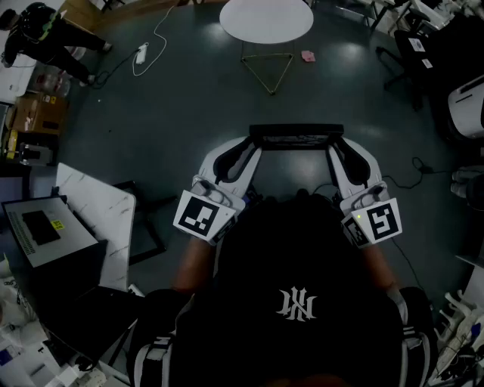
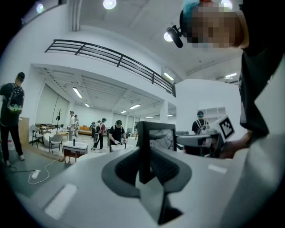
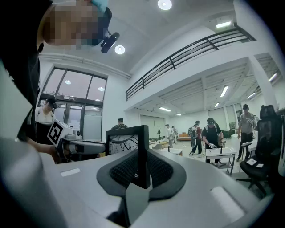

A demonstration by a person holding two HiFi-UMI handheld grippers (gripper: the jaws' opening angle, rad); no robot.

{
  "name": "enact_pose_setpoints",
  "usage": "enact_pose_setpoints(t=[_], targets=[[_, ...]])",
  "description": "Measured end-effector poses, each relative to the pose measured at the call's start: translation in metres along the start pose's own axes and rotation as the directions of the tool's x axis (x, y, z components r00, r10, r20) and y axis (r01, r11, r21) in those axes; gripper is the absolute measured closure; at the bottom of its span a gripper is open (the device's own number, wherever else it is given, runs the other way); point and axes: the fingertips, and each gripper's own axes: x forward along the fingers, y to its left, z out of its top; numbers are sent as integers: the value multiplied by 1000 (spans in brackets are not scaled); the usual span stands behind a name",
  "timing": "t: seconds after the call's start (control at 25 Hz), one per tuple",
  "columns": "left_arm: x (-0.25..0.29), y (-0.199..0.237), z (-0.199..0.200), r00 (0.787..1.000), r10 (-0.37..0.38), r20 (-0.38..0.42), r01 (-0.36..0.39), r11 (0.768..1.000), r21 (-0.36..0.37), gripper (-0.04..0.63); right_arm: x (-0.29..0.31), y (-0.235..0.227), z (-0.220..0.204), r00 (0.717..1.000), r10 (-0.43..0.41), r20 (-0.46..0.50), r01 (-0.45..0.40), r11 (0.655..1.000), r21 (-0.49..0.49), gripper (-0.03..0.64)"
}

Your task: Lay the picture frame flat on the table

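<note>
In the head view a black picture frame (image 1: pixel 296 137) hangs in the air over the dark floor, held at its two side edges. My left gripper (image 1: pixel 255 149) is shut on its left edge and my right gripper (image 1: pixel 336 149) is shut on its right edge. The left gripper view looks along the frame (image 2: pixel 156 136), whose near edge stands upright between the jaws of the left gripper (image 2: pixel 144 167). From the right gripper view the frame (image 3: pixel 128 139) shows its black-and-white picture, its edge pinched in the right gripper (image 3: pixel 142 171). A round white table (image 1: pixel 266 19) stands farther ahead.
A white marble-topped table (image 1: pixel 94 212) and a grey box (image 1: pixel 47 230) are at my left. A person (image 1: pixel 45 34), cardboard boxes (image 1: pixel 30 113) and a floor cable with power strip (image 1: pixel 142 53) lie at the far left. Office chairs (image 1: pixel 408 45) stand at the far right.
</note>
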Motion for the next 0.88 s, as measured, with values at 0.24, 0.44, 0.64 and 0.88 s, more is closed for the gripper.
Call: enact_pose_setpoints(t=[0.24,0.44,0.64,0.88], targets=[[1,6,-1,1000,-15,5,15,1000,6,537,5,3,2,1000,-18,2,18,1000,-3,560],[3,4,-1,999,-33,9,33,999,1,537,4,1,2,999,-37,9,37,999,12,563],[-2,11,-8,1000,-29,9,30,999,-16,537,9,5,-7,999,-36,-35,36,999,-11,563],[2,18,-18,999,-35,-4,35,998,-53,537,12,7,-15,998,-33,-60,35,999,28,561]])
